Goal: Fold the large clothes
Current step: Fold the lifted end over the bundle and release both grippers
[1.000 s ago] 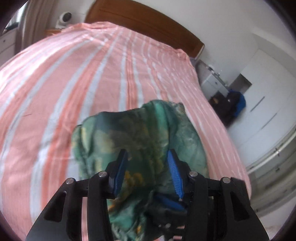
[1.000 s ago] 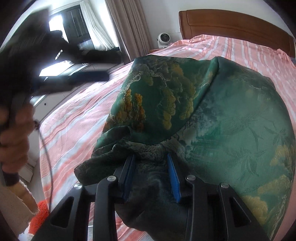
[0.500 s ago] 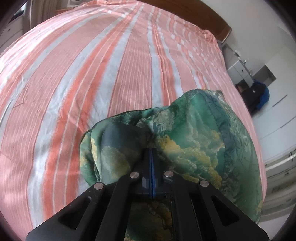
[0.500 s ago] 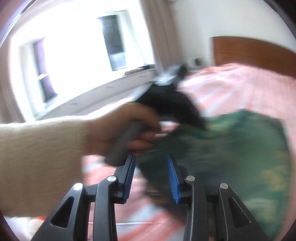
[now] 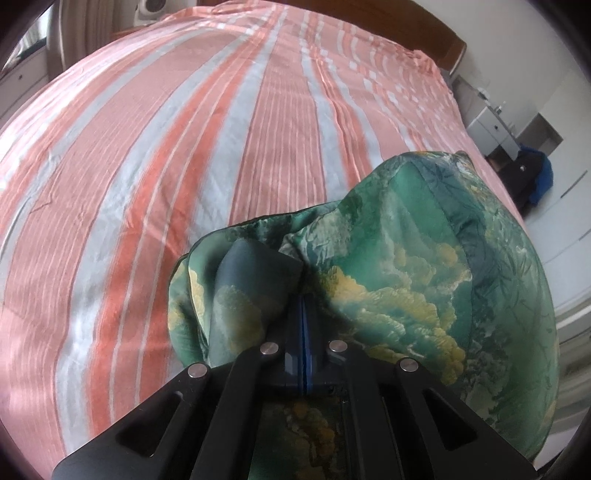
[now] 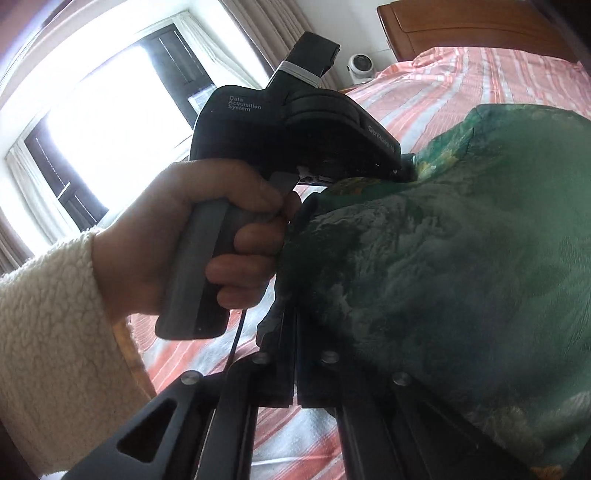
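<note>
A large green garment printed with yellow clouds lies bunched on the striped bed. My left gripper is shut, its blue pads pinched on a raised fold of that cloth. In the right wrist view the garment fills the right side. There the left gripper bites into the fabric's upper edge, held by a hand in a cream fleece sleeve. My right gripper is closing tight, its jaws pressed together on a dark lower edge of the garment.
The pink and grey striped bed stretches away to a wooden headboard. A small white fan stands by the curtains under a bright window. Right of the bed are a white nightstand and a dark bag.
My left gripper came down and shut on a fold of the garment. My right gripper swung toward the left hand, and its jaws went from apart to closed on the cloth edge.
</note>
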`<state>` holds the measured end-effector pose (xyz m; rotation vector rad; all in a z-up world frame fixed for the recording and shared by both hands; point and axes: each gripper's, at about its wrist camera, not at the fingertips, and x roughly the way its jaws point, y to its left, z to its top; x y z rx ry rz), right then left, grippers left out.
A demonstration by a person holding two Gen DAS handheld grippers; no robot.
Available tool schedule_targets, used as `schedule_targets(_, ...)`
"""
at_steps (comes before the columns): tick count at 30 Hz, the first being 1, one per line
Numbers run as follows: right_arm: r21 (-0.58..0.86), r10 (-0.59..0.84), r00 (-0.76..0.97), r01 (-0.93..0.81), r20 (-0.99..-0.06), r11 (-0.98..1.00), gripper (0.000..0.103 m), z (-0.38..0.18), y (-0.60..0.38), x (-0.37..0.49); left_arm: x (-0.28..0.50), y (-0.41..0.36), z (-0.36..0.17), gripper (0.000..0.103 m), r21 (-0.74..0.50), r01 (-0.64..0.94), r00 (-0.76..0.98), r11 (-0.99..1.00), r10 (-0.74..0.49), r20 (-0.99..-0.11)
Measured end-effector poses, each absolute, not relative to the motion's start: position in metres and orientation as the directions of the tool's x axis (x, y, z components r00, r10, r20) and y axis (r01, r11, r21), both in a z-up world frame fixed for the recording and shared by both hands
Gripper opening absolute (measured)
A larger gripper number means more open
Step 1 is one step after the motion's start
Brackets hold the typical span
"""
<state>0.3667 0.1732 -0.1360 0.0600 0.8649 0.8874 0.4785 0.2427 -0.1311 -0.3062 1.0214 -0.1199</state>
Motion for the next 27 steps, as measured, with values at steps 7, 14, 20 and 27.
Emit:
schedule_targets(7, 0.281, 0.645, 0.397, -0.664, -0.653, 0.693, 0.011, -0.109, 0.174, 0.34, 0.477, 0.235, -0.12, 0.003, -0.258, -0.047, 0.515, 0.965, -0.198, -0.834)
schedule_targets(14, 0.239, 0.652, 0.466, -0.673, -0.598, 0.7, 0.066, -0.084, 0.127, 0.278, 0.466, 0.223, -0.095, 0.003, -0.202, -0.032, 0.55, 0.979, -0.152, -0.821)
schedule_targets(20, 0.183, 0.625, 0.506, -0.672, -0.594, 0.717, 0.079, -0.085, 0.071, 0.224, 0.444, 0.214, -0.065, 0.042, -0.206, -0.006, 0.613, 0.979, -0.159, -0.774)
schedule_targets(27, 0.109, 0.523, 0.547, -0.615, -0.654, 0.781, 0.082, -0.121, 0.0, 0.186, 0.391, 0.204, -0.012, 0.097, -0.181, -0.006, 0.711, 0.984, -0.123, -0.693)
